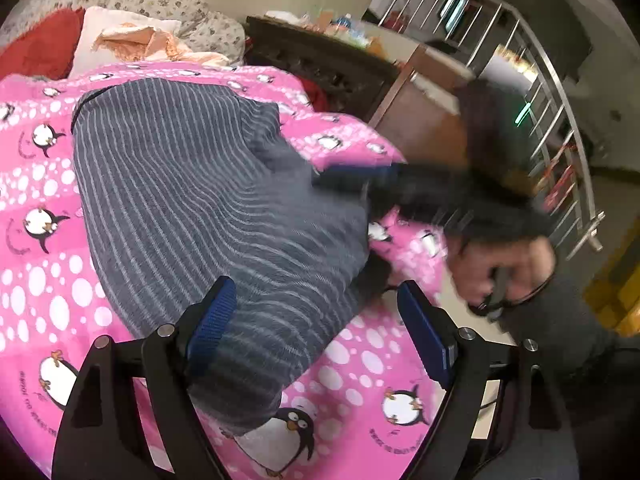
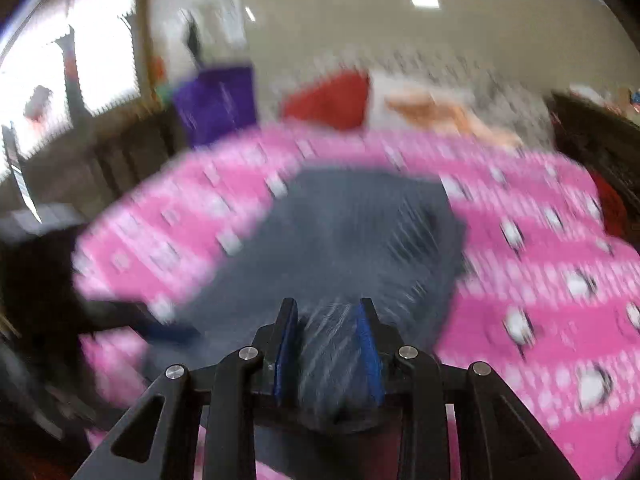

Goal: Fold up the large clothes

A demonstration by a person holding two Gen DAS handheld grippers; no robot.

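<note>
Pink blanket (image 2: pixel 540 240) bears striped garment (image 2: pixel 340 240), bunched in right hand-held gripper (image 2: pixel 328 320).

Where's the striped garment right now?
The grey striped garment lies on the pink penguin blanket in both views, one bunched edge pinched in the right gripper.

Motion-blurred right claw (image 1: pixel 352 180) and hand (image 1: pixel 504 272).

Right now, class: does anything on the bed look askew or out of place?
Yes. The striped garment lies skewed and rumpled on the pink blanket, one end bunched up in the right gripper. The left gripper is open, holding nothing.
</note>
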